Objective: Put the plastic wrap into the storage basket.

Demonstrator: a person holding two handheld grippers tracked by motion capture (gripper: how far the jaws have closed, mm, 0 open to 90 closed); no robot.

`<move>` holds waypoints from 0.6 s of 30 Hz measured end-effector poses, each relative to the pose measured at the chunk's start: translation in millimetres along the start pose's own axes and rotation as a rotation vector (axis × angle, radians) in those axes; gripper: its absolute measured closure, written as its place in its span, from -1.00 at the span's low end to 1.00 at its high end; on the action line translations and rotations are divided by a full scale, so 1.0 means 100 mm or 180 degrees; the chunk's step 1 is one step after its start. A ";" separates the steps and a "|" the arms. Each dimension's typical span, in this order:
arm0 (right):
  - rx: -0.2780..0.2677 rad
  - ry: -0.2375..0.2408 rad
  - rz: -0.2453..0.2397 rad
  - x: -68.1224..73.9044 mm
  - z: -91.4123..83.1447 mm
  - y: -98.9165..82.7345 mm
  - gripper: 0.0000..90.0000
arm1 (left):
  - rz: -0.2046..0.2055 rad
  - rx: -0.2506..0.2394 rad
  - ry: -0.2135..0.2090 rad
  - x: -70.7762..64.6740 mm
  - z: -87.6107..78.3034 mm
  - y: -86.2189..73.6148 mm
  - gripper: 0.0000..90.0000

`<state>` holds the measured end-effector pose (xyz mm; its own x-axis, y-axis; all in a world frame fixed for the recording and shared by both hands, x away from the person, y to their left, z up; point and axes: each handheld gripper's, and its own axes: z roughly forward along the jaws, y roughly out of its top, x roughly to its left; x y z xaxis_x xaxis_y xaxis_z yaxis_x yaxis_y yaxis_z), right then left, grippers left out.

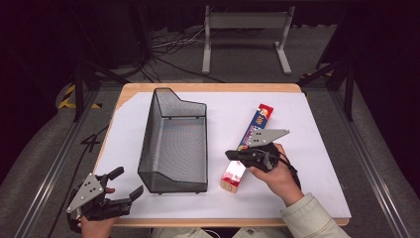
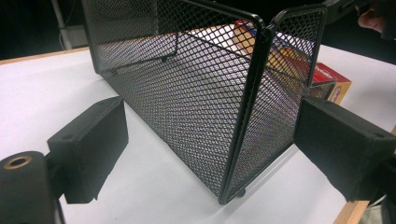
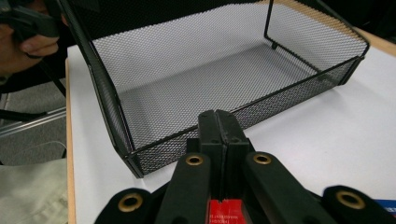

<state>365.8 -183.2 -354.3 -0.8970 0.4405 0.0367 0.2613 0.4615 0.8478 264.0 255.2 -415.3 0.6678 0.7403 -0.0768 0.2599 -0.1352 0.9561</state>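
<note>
A black wire-mesh basket (image 1: 173, 144) stood empty near the middle of the bench (image 1: 322, 148), on its white surface. To its right, a long red, white and blue box (image 1: 247, 148) lay flat, running from the near side toward the far right. The right gripper (image 1: 230, 154) hovered over the near half of that box, its jaws pressed together with nothing visibly between them; in the right gripper view the red of the box showed just beneath them. The left gripper (image 1: 130, 184) sat at the near left corner of the bench, jaws spread wide and empty, pointing toward the basket's near left corner and apart from it.
</note>
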 end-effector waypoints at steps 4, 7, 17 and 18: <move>0.0156 -0.0013 -0.0034 0.01 0.13 0.01 1.00 | 0.0002 0.0005 0.0004 0.00 0.00 0.00 -0.76; 0.0285 -0.0022 -0.0044 0.01 0.21 0.00 1.00 | 0.0016 0.0024 -0.0005 0.01 0.00 0.00 -0.76; 0.0697 -0.0009 -0.0118 0.03 0.44 -0.03 1.00 | -0.0004 0.0047 -0.0006 0.00 0.01 -0.01 -0.76; 0.0729 0.0000 -0.0112 0.03 0.46 -0.04 1.00 | -0.0003 0.0050 -0.0013 0.01 0.02 -0.01 -0.76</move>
<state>378.5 -147.9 -381.9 -0.9070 0.4210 0.0092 0.3039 0.6394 0.7063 265.7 254.6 -416.5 0.6705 0.7378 -0.0788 0.2712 -0.1449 0.9515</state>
